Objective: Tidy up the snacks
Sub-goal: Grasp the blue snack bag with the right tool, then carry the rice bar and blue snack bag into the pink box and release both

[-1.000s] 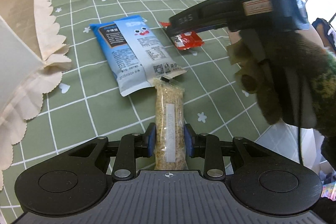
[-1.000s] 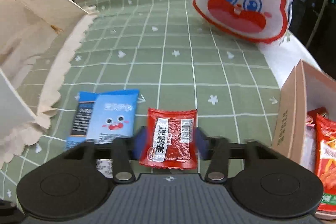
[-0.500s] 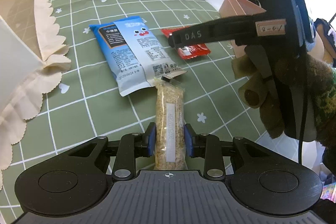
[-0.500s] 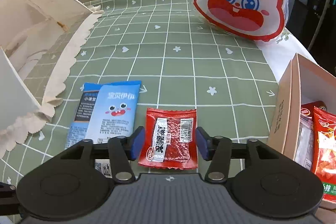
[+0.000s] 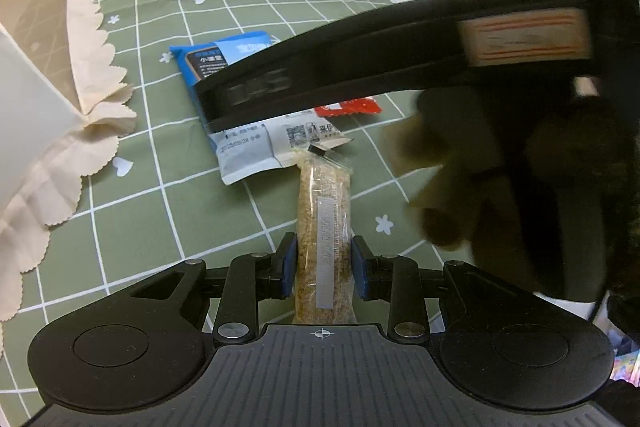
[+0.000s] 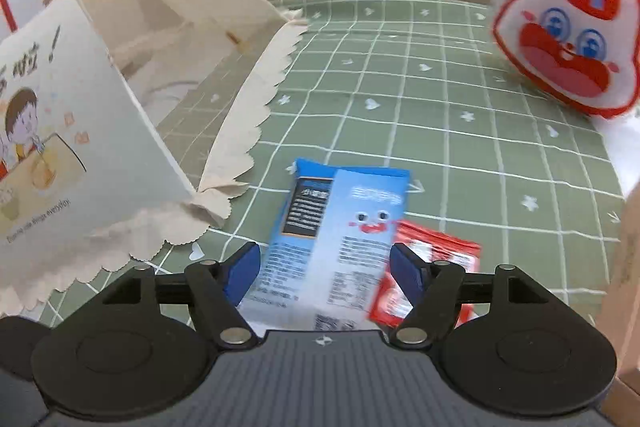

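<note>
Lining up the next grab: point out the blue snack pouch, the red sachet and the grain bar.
blue snack pouch (image 6: 352, 223), right wrist view, cartoon face.
red sachet (image 6: 436, 251), right wrist view, upper half.
grain bar (image 5: 323, 211), left wrist view, middle.

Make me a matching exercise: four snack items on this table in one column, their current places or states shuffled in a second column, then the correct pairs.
1. grain bar
2. blue packet
3. red sachet
4. rabbit-face bag

A. at the far right of the tablecloth
B. between the open jaws of the right gripper
C. clamped in the left gripper
D. flat beside the blue packet

Pairs: 1-C, 2-B, 3-D, 4-A
</note>
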The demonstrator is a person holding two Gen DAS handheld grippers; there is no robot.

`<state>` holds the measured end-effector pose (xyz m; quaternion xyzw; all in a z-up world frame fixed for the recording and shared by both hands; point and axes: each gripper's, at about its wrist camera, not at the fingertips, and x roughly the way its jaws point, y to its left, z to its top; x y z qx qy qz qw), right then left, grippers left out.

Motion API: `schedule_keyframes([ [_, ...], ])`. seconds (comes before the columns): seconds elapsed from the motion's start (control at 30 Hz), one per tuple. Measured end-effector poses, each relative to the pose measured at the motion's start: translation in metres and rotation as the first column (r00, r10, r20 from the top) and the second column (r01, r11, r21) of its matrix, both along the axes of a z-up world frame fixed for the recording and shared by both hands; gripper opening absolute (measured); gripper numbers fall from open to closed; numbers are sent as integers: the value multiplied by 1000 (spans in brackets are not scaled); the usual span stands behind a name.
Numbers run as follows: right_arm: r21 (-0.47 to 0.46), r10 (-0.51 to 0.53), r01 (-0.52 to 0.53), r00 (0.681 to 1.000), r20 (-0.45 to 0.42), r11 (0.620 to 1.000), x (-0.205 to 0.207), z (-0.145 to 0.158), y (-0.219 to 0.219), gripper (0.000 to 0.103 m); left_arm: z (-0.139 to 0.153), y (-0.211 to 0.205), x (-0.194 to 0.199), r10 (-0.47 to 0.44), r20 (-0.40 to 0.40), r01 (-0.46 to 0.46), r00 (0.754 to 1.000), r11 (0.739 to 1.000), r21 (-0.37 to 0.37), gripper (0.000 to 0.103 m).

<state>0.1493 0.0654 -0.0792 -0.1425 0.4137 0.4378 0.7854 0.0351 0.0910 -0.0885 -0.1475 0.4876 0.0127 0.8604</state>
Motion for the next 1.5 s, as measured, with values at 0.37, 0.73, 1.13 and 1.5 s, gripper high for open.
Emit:
schedule_keyframes([
  [0.37, -143, 1, -6, 999, -40, 990, 18, -19, 25, 88, -1, 7, 0, 16, 3, -16, 1000, 1000, -27, 33],
  [0.73, -5, -13, 13, 998, -68, 1000, 25, 10, 6, 76, -4, 15, -1, 20, 10, -19, 1000, 998, -57, 33],
  [1.13, 113, -267, 252, 953, 141, 961, -44, 94, -161, 77, 9, -34, -13, -278, -26, 274, 960, 956, -102, 32],
  [1.5, 132, -640, 634, 709, 296, 762, -101, 133, -314, 78, 139, -74, 85, -372, 341, 408, 864, 912, -40, 32],
])
